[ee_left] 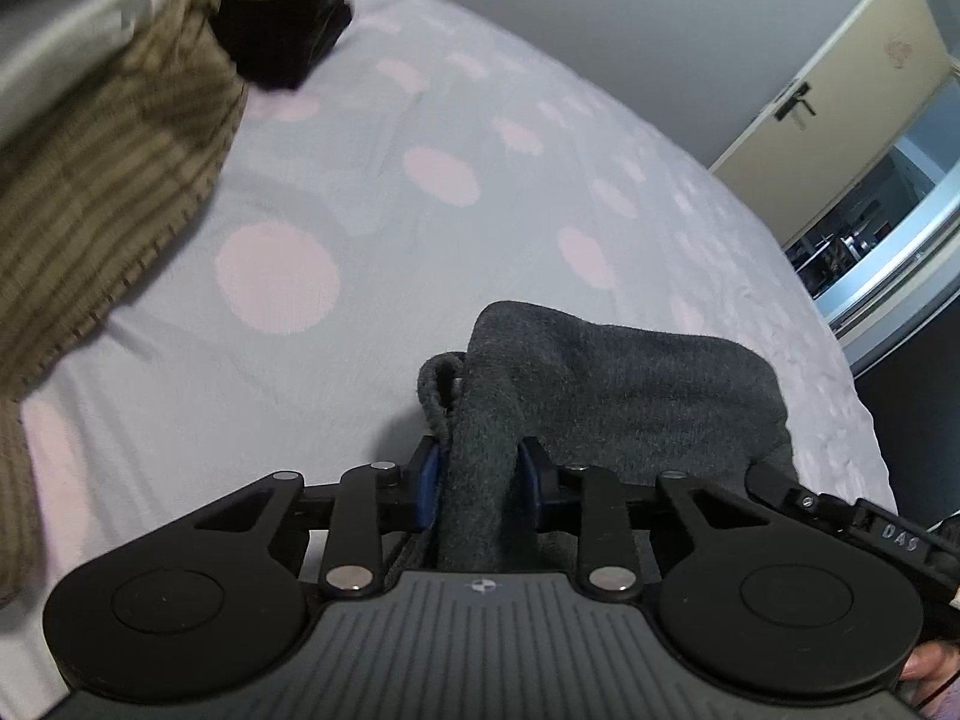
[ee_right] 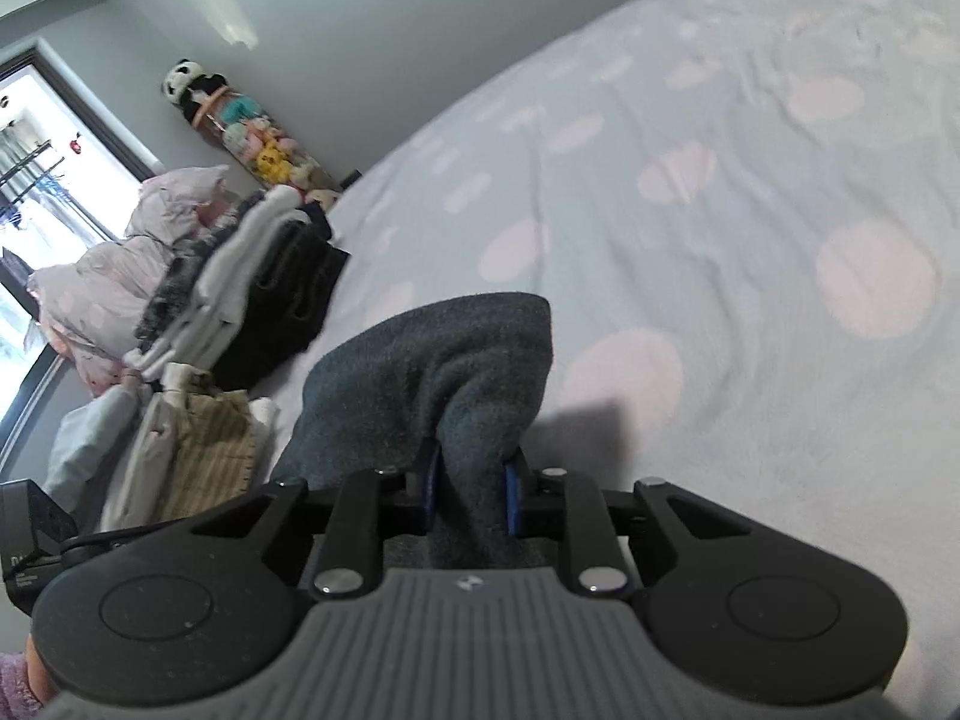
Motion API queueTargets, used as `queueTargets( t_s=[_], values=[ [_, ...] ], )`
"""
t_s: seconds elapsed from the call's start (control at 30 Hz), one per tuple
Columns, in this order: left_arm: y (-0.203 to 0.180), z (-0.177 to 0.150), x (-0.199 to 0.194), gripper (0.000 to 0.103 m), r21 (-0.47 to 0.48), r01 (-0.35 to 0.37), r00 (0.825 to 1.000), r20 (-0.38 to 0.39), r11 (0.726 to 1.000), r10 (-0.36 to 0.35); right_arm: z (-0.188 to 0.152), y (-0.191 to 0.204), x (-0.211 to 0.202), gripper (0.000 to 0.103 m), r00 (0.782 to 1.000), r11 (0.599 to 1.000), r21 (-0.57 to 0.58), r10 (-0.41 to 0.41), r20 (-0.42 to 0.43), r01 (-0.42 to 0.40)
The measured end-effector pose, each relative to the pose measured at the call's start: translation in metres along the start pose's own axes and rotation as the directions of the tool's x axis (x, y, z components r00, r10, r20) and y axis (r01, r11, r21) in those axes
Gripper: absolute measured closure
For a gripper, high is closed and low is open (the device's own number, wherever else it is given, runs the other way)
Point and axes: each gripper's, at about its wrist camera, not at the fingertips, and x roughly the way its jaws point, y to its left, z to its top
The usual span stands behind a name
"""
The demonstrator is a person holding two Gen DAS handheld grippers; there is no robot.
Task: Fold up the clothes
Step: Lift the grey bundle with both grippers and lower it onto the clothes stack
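Observation:
A dark grey knitted garment (ee_left: pixel 612 396) is bunched up above the bed sheet (ee_left: pixel 336 192). My left gripper (ee_left: pixel 480 480) is shut on one edge of it, the cloth pinched between the blue pads. The same grey garment (ee_right: pixel 432 372) shows in the right wrist view, where my right gripper (ee_right: pixel 471 489) is shut on another part of it. Both grippers hold it lifted a little over the pale sheet with pink dots (ee_right: pixel 750 228). The other gripper's body (ee_left: pixel 870 528) shows at the right edge of the left wrist view.
A stack of folded clothes, striped olive (ee_left: pixel 102 198) and black (ee_left: pixel 288 30), lies at the left. In the right wrist view the stack (ee_right: pixel 252 288) sits beside pillows (ee_right: pixel 120 276). A door (ee_left: pixel 840 102) stands at the right; a toy holder (ee_right: pixel 252 132) stands by the wall.

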Motion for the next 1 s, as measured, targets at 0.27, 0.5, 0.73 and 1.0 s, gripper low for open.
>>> queueTargets(
  t_s=[0.27, 0.5, 0.73, 1.0],
  values=[
    [-0.025, 0.004, -0.065, 0.074, 0.035, 0.060, 0.981, 0.185, 0.998, -0.065, 0.009, 0.048, -0.058, 0.082, 0.997, 0.997, -0.072, 0.038, 0.074, -0.032],
    [-0.039, 0.038, -0.153, 0.074, 0.060, 0.080, 0.931, 0.353, 0.995, -0.096, 0.039, 0.130, -0.110, 0.082, 0.982, 0.968, -0.230, 0.132, 0.136, -0.098],
    [-0.023, 0.091, -0.280, 0.074, 0.079, -0.025, 0.871, 0.491, 0.997, -0.017, 0.055, 0.233, -0.113, 0.082, 0.956, 0.919, -0.324, 0.273, 0.109, -0.225],
    [0.015, 0.133, -0.381, 0.074, 0.067, -0.260, 0.803, 0.569, 0.963, 0.177, 0.053, 0.349, -0.084, 0.082, 0.912, 0.850, -0.372, 0.410, 0.021, -0.373]
  ],
)
